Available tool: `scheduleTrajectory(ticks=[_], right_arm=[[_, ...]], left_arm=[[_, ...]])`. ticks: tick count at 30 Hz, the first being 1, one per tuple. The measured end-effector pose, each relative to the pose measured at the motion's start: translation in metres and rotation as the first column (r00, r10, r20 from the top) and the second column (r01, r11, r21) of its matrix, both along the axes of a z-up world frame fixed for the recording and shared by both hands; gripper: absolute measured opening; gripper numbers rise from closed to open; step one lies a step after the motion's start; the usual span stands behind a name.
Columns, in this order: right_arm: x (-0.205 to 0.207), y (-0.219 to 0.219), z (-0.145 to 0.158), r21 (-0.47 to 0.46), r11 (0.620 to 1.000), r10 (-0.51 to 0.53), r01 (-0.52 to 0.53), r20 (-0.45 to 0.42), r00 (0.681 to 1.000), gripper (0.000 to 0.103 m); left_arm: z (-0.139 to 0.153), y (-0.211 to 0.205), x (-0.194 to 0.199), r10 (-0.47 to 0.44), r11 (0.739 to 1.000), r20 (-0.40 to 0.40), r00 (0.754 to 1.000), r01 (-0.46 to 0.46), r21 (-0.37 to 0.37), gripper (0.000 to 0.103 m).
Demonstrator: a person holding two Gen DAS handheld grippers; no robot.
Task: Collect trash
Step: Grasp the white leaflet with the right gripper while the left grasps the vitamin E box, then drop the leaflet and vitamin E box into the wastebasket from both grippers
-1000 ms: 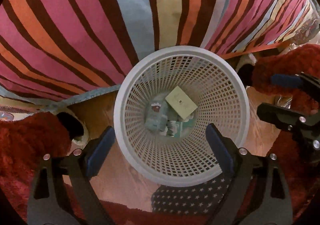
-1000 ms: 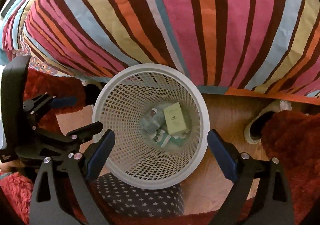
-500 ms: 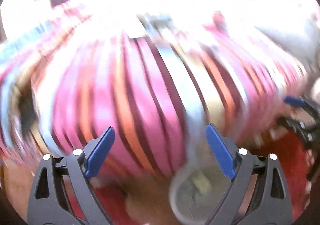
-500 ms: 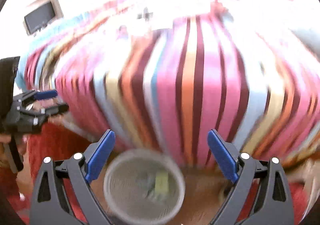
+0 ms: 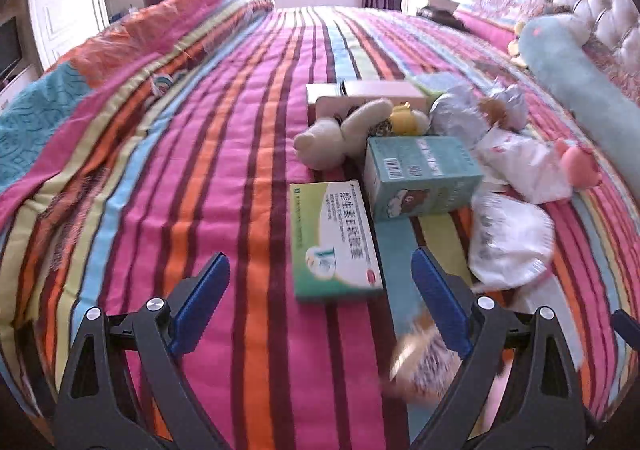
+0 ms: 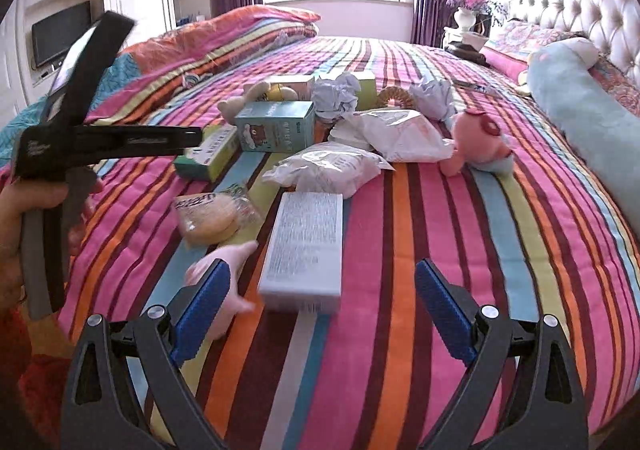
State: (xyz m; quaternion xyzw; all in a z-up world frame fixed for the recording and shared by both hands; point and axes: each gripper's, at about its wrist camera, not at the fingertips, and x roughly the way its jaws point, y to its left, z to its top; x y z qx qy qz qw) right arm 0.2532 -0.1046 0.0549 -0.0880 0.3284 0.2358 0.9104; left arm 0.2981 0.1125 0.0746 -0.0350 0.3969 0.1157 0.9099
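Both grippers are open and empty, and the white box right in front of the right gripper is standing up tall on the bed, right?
Not quite. The white box is lying flat on the striped bedspread, not standing up; the right wrist view shows it. The rest holds: the right gripper and left gripper are both open and empty.

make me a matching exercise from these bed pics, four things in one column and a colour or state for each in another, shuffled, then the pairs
Things:
1. flat medicine box
2. cartoon bear box
3. paper ball
4. pig plush

Colour or state:
A. pink, lying on the bedspread beside a white plastic bag
B. crumpled, pale grey
C. green and white, lying flat, nearest the left gripper's fingers
D. teal, barcode on its top face

Pairs: 1-C, 2-D, 3-B, 4-A
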Motion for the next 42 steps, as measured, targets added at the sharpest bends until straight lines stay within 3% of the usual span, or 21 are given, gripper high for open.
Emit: scheduleTrajectory(ticks=[4, 11, 14, 16, 17, 22, 27, 30, 35, 39, 42], right_arm=[[0.016, 0.009, -0.01, -0.025, 1.0, 0.002, -0.003, -0.015, 1.0, 0.089], [0.032, 0.02, -0.021, -0.074, 0.997, -0.012, 0.011, -0.015, 1.0, 0.088], [0.042, 0.022, -0.027, -0.088, 0.996, -0.025, 0.021, -0.04, 0.999, 0.087], [0.047, 0.02, -0.029, -0.072, 0.997, -0.014, 0.008, -0.074, 0.997, 0.072], [0.048, 0.019, -0.029, -0.058, 0.998, 0.001, -0.007, -0.097, 0.995, 0.047], [0.041, -0.009, -0.018, 0.016, 1.0, -0.015, 0.017, -0.13, 0.991, 0.046], [0.029, -0.05, -0.003, 0.114, 0.992, -0.044, 0.061, -0.148, 0.988, 0.046], [0.024, -0.069, 0.006, 0.162, 0.983, -0.056, 0.08, -0.148, 0.987, 0.046], [0.004, -0.091, 0.019, 0.227, 0.971, -0.035, 0.069, -0.148, 0.988, 0.046], [-0.054, -0.099, 0.027, 0.26, 0.965, 0.06, -0.031, -0.107, 0.992, 0.046], [-0.106, -0.103, 0.017, 0.284, 0.954, 0.14, -0.098, -0.129, 0.982, 0.046]], left_arm=[[-0.017, -0.004, 0.026, -0.004, 0.998, -0.058, 0.998, 0.008, 0.069, 0.09], [-0.038, 0.001, 0.05, 0.037, 0.995, -0.124, 0.992, -0.025, 0.102, 0.09], [-0.041, 0.002, 0.052, 0.046, 0.995, -0.112, 0.993, -0.036, 0.091, 0.088], [-0.04, 0.004, 0.051, 0.026, 0.999, -0.103, 0.994, -0.023, 0.026, 0.061], [-0.039, 0.007, 0.049, 0.03, 0.999, -0.095, 0.995, -0.031, -0.008, 0.053], [-0.034, 0.022, 0.034, 0.061, 0.995, -0.091, 0.994, -0.069, -0.078, 0.053], [-0.008, 0.037, -0.012, 0.051, 0.987, 0.018, 0.999, -0.048, -0.151, 0.053], [0.011, 0.034, -0.042, 0.025, 0.988, 0.076, 0.997, -0.013, -0.156, 0.053], [0.036, 0.004, -0.127, -0.084, 0.987, 0.188, 0.979, 0.107, -0.118, 0.053], [0.031, -0.038, -0.213, -0.213, 0.967, 0.223, 0.951, 0.238, -0.092, 0.053], [0.002, -0.072, -0.269, -0.304, 0.939, 0.165, 0.938, 0.324, -0.115, 0.053]])
